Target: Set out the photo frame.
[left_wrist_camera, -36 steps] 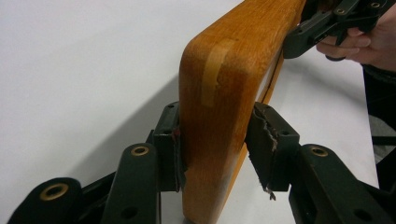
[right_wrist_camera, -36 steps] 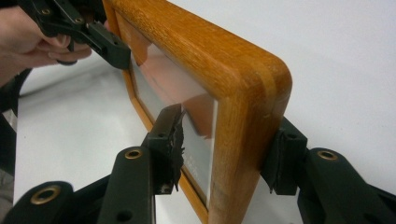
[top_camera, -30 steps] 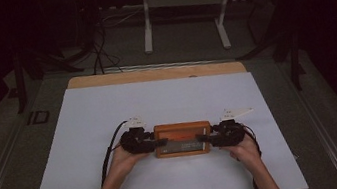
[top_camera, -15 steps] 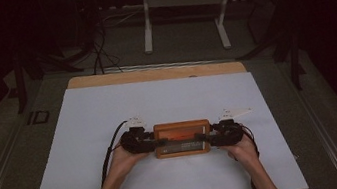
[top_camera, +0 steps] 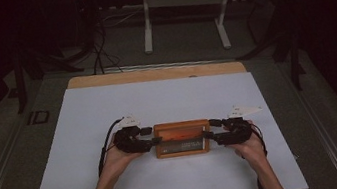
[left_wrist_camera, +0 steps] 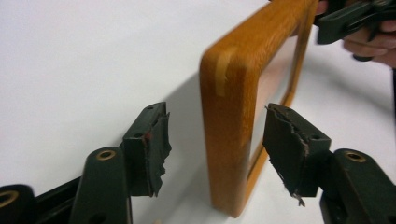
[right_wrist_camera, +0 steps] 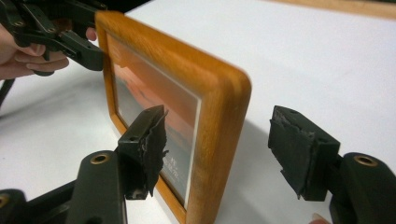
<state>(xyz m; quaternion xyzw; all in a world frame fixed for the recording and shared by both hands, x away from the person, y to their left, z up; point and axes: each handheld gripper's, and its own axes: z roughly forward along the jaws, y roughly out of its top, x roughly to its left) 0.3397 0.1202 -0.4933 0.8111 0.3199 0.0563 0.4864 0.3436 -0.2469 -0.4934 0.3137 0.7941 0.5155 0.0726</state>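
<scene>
A wooden picture frame point(top_camera: 181, 138) with an orange picture stands on its long edge on the white table cover point(top_camera: 167, 99), near the front middle. My left gripper point(top_camera: 149, 139) is at its left end and my right gripper point(top_camera: 212, 132) at its right end. In the left gripper view the frame's end post point(left_wrist_camera: 233, 116) sits between the open jaws of the left gripper point(left_wrist_camera: 217, 144), with a gap to each pad. The right gripper view shows the other end point(right_wrist_camera: 219, 121) inside the open right gripper point(right_wrist_camera: 224, 140), pads also apart from the wood.
The white cover lies on a wooden table point(top_camera: 153, 74) whose edge shows at the back. Behind it on the dark floor stand a metal frame point(top_camera: 183, 1) and cables point(top_camera: 98, 44). A cable point(top_camera: 105, 144) trails from the left gripper.
</scene>
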